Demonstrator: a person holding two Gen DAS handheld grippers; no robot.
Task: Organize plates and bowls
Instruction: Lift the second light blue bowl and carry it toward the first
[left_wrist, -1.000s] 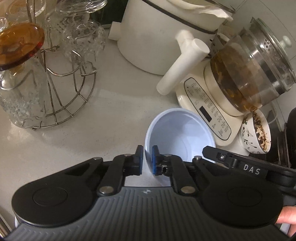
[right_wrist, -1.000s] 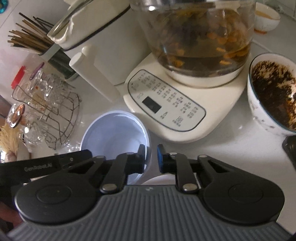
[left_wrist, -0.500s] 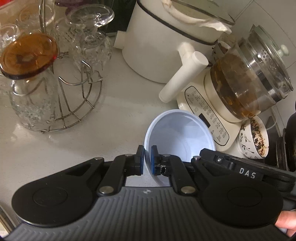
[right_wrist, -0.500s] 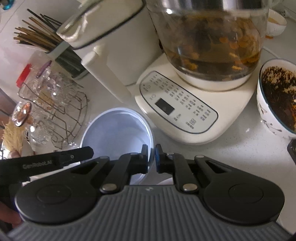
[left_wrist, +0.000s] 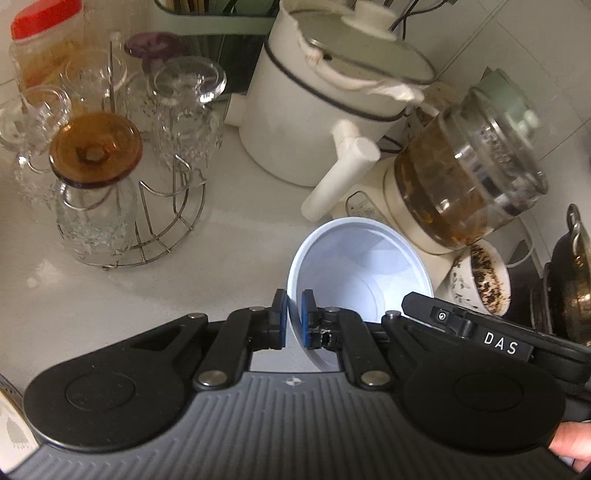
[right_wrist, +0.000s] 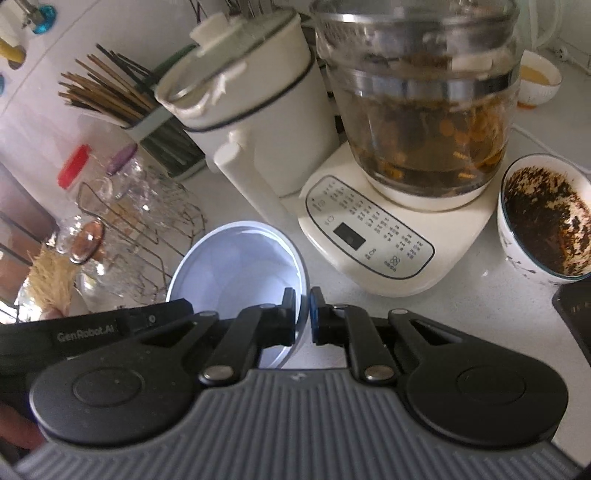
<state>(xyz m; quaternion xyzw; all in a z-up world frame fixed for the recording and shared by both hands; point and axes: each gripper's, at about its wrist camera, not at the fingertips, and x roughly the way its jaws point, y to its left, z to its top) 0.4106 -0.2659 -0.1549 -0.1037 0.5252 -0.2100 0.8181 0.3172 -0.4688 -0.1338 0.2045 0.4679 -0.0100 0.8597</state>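
Note:
A pale blue bowl (left_wrist: 360, 269) hangs above the white counter, held by both grippers at opposite sides of its rim. My left gripper (left_wrist: 293, 308) is shut on the bowl's left rim, its blue pads pinching the wall. In the right wrist view the same bowl (right_wrist: 236, 266) shows, and my right gripper (right_wrist: 303, 306) is shut on its right rim. The bowl is empty and tilts a little. The other gripper's black body crosses each view beside the bowl.
A white pot with a lid (left_wrist: 325, 107) and a glass kettle on a cream base (right_wrist: 417, 122) stand close behind. A wire rack of upturned glasses (left_wrist: 122, 158) is to the left. A dirty patterned bowl (right_wrist: 546, 221) sits right; chopsticks in a holder (right_wrist: 110, 96) are at the back.
Both grippers have risen with the bowl between them, so the counter and the appliances now look farther off. The grips on the rim have not altered.

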